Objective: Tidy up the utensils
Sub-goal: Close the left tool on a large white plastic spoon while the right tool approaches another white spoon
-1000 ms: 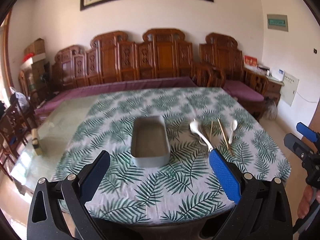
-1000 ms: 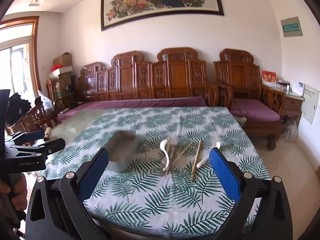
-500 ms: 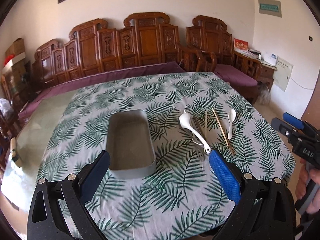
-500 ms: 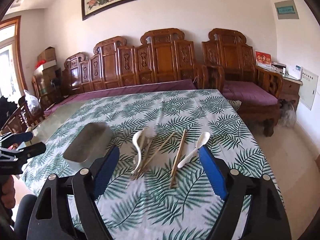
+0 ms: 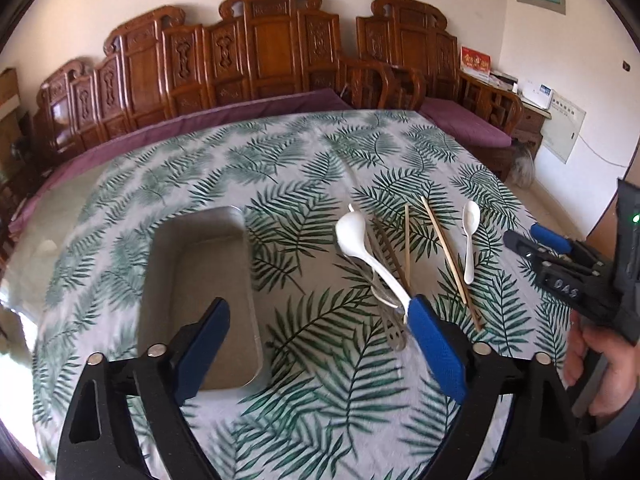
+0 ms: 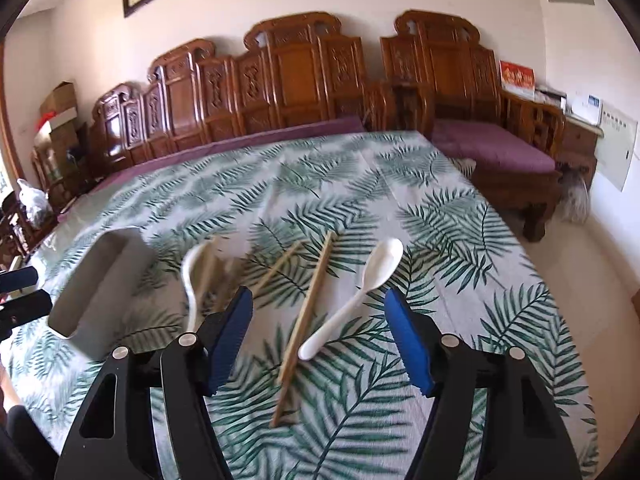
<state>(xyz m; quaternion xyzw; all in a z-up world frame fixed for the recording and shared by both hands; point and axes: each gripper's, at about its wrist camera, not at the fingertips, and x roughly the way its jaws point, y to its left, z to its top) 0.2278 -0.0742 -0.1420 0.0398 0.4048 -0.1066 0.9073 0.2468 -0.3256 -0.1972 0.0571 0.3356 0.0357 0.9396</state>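
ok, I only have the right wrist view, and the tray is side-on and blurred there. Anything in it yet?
Observer: No. The left wrist view looks straight into the grey tray, and it is empty.
Operator: What's the blur next to the big white spoon?
Observer: A metal utensil with a slotted end. The large white spoon lies across it.
Operator: Left gripper?
Observer: The left gripper is open. Its jaws have just been closing a little, with nothing between the pads.
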